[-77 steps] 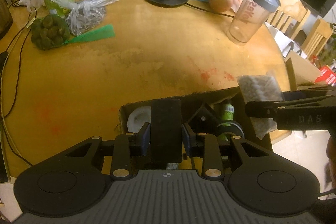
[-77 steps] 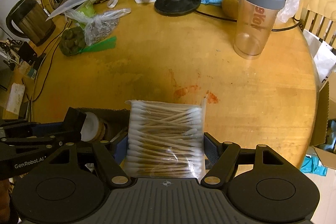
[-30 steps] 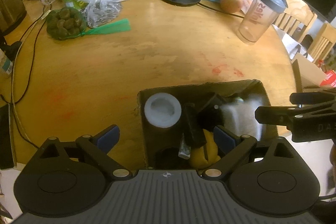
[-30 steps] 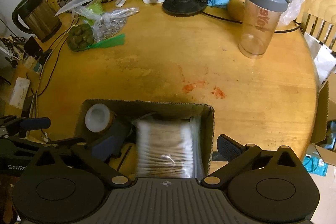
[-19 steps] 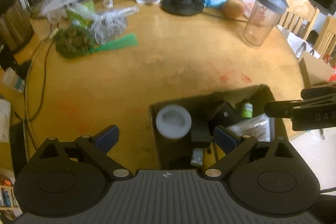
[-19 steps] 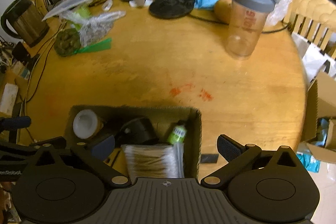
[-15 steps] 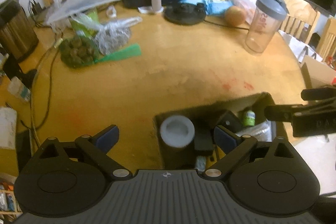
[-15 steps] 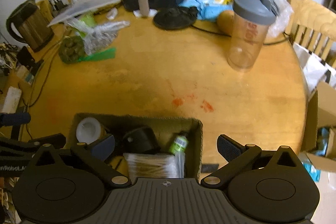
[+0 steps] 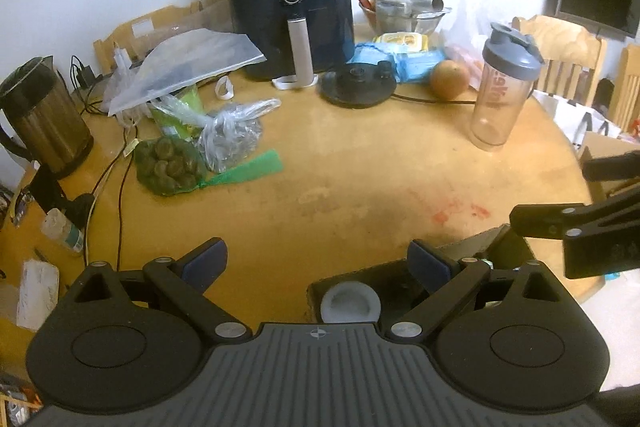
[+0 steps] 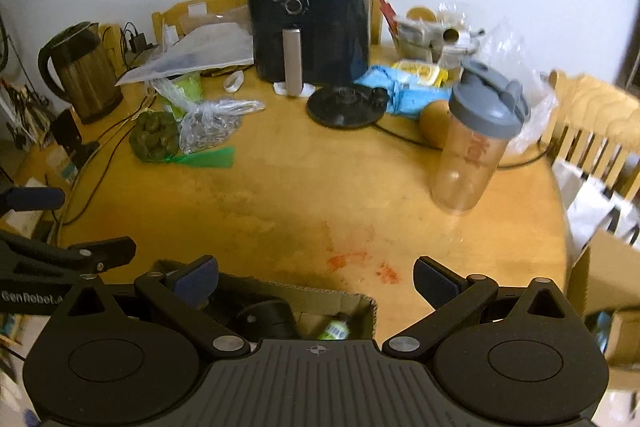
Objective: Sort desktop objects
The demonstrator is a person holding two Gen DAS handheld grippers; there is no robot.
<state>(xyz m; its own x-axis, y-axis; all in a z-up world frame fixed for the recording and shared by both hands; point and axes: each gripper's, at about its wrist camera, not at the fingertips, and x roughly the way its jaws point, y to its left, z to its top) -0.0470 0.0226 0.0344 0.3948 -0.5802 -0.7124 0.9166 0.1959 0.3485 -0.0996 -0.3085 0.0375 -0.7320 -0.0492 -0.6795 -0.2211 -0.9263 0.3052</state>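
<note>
A brown cardboard box (image 9: 472,247) sits at the near edge of the round wooden table (image 9: 340,163), mostly under both grippers. In the left wrist view a white round lid (image 9: 350,303) shows inside it. In the right wrist view the box (image 10: 356,301) holds a black round object (image 10: 266,317) and a small green bottle (image 10: 334,331). My left gripper (image 9: 318,261) is open and empty, raised above the box's left side. My right gripper (image 10: 316,281) is open and empty above the box's right side. The rest of the box contents are hidden.
At the back stand a black air fryer (image 9: 288,7), a kettle (image 9: 40,119), a black round base (image 9: 358,87), an orange fruit (image 9: 448,79) and a shaker bottle (image 9: 502,87). Plastic bags and a green net bag (image 9: 170,167) lie at the left. Chairs stand at the right.
Both grippers let go of their objects into the box, opened, and then rose and pulled back. The views now tilt up toward the wall.
</note>
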